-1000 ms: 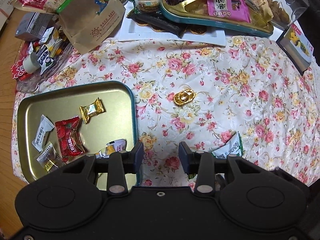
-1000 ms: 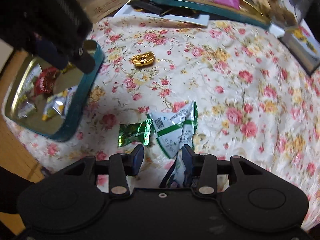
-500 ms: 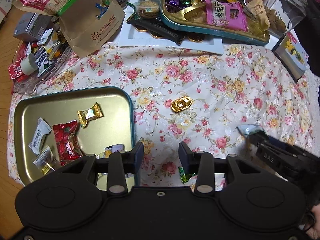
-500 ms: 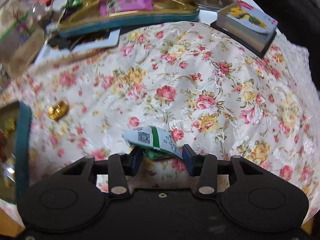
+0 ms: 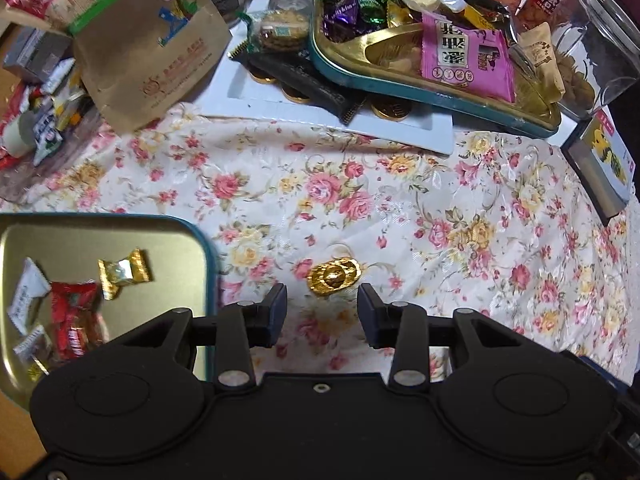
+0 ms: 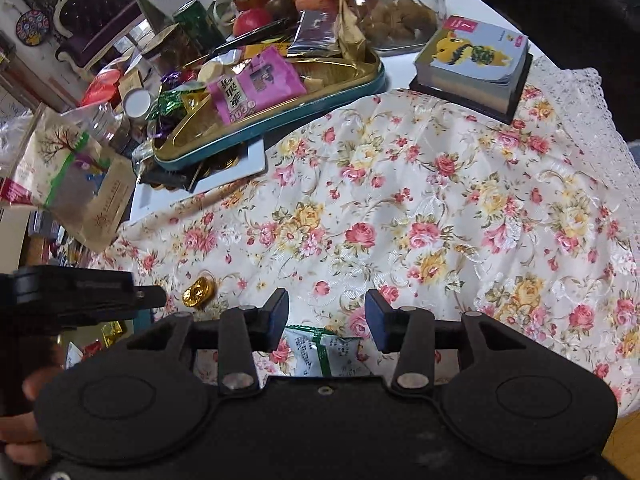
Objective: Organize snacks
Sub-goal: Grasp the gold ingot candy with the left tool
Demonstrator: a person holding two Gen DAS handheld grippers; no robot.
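A gold ingot-shaped candy [image 5: 334, 278] lies on the floral cloth, just beyond and between the fingers of my left gripper [image 5: 322, 306], which stands open above it. Left of it, a gold tin tray [image 5: 208, 264] holds a gold-wrapped candy [image 5: 124, 272], a red packet [image 5: 74, 320] and small white packets. My right gripper [image 6: 328, 314] is open too. A white-and-green packet [image 6: 324, 350] lies on the cloth low between its fingers, nearer the camera than the tips. From the right wrist view the ingot [image 6: 198, 292] sits beside the left tool's black body [image 6: 72, 292].
At the back, a teal-rimmed tin [image 5: 400, 94] piled with snacks rests on a white board. A brown paper bag [image 5: 152, 48] is back left, a glass jar [image 5: 592, 60] back right, and a thick book [image 6: 476, 68] at the right edge. A person's hand [image 6: 24, 400] holds the left tool.
My left gripper has shifted right from the tin's edge until the gold ingot sits between its fingers. My right gripper has rolled and lifted, and the white-and-green packet now shows lower, behind its fingertips.
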